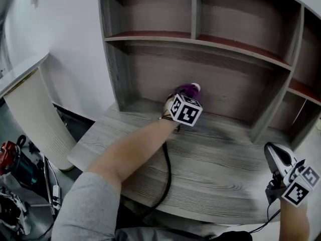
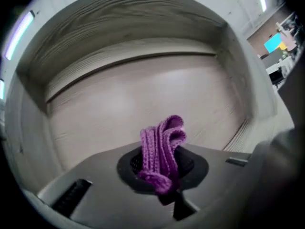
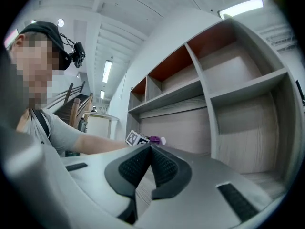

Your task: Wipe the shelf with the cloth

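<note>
A purple knitted cloth is bunched between the pads of my left gripper, which is shut on it. In the head view that left gripper reaches into the shelf's lower bay, with the cloth close to the back panel; whether it touches the wood I cannot tell. My right gripper hangs at the lower right, over the front of the grey wooden shelf board. Its pads meet with nothing between them. The right gripper view shows the left gripper's marker cube and the cloth far off.
The shelf unit has upper compartments and a side bay at the right. A white rounded cabinet stands at the left, with cables and tools on the floor beside it. A black cable trails from my left arm.
</note>
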